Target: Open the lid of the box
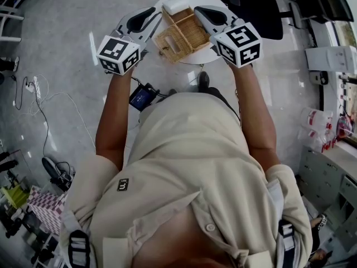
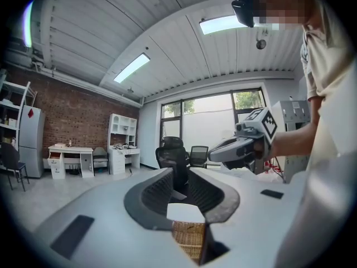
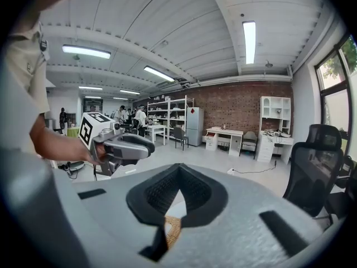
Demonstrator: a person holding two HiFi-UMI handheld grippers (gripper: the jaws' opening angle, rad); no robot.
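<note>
A wicker box (image 1: 187, 27) sits on a small round white table (image 1: 203, 56). Its woven lid (image 1: 169, 43) lies tipped toward me at the near side, and the inside is showing. A white block (image 1: 175, 5) rests at the box's far end. My left gripper (image 1: 150, 11) hovers over the box's left edge with a narrow gap between its jaws and nothing in it; wicker (image 2: 189, 240) shows below. My right gripper (image 1: 199, 10) is over the right edge, its jaw tips meeting with nothing held. Each gripper view shows the other gripper: the right gripper (image 2: 245, 145) and the left gripper (image 3: 120, 144).
A black office chair (image 1: 262, 10) stands right behind the table. Cables (image 1: 33, 94) trail across the floor at the left. White cabinets and shelves (image 1: 329, 133) line the right side. Desks and a brick wall (image 3: 245, 116) lie farther off.
</note>
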